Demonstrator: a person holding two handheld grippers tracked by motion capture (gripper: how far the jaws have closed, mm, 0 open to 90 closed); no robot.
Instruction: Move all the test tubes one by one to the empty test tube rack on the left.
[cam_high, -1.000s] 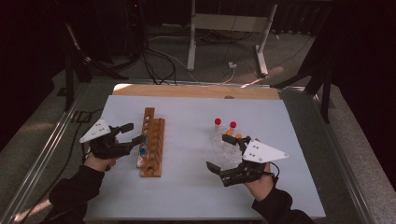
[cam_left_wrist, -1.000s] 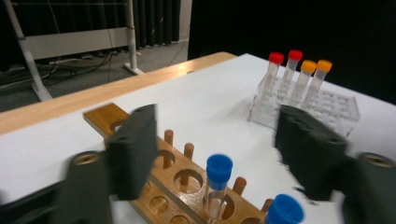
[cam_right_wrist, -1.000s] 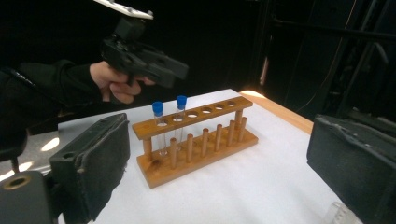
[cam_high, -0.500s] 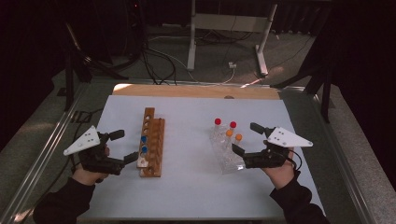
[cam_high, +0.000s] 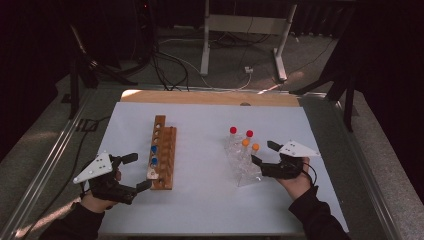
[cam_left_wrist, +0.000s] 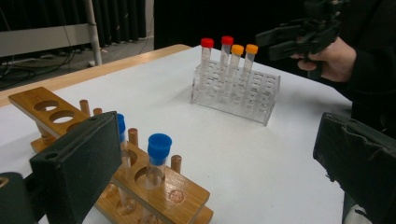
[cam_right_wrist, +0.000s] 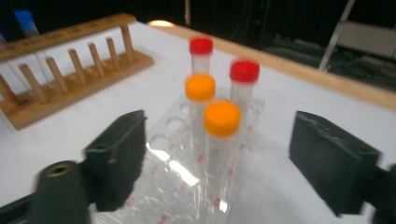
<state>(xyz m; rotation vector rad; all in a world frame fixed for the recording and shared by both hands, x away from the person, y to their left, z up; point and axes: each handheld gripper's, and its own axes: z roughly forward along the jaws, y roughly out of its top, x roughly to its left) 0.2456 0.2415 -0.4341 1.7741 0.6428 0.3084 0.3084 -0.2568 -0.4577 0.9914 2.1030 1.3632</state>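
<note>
Right gripper (cam_right_wrist: 217, 163), jaws spread wide and empty, lines up on the nearer orange-capped tube (cam_right_wrist: 221, 140) standing upright in the clear rack (cam_high: 242, 165) straight ahead, while the left gripper (cam_high: 131, 172), also open, waits beside the wooden rack (cam_high: 162, 157).

Two racks stand on the table: one wooden rack (cam_high: 162, 159) and one clear rack (cam_high: 243, 162). Six tubes are seen in all. The clear rack holds four, two with red caps (cam_high: 233, 130) and two with orange caps (cam_high: 245, 142). The wooden rack holds two with blue caps (cam_high: 154, 149). A white object at the wooden rack's near end (cam_high: 151, 174) cannot be identified. Two grippers are at work, the left gripper (cam_high: 134, 172) and the right gripper (cam_high: 264, 153), one in each of a person's two hands.
</note>
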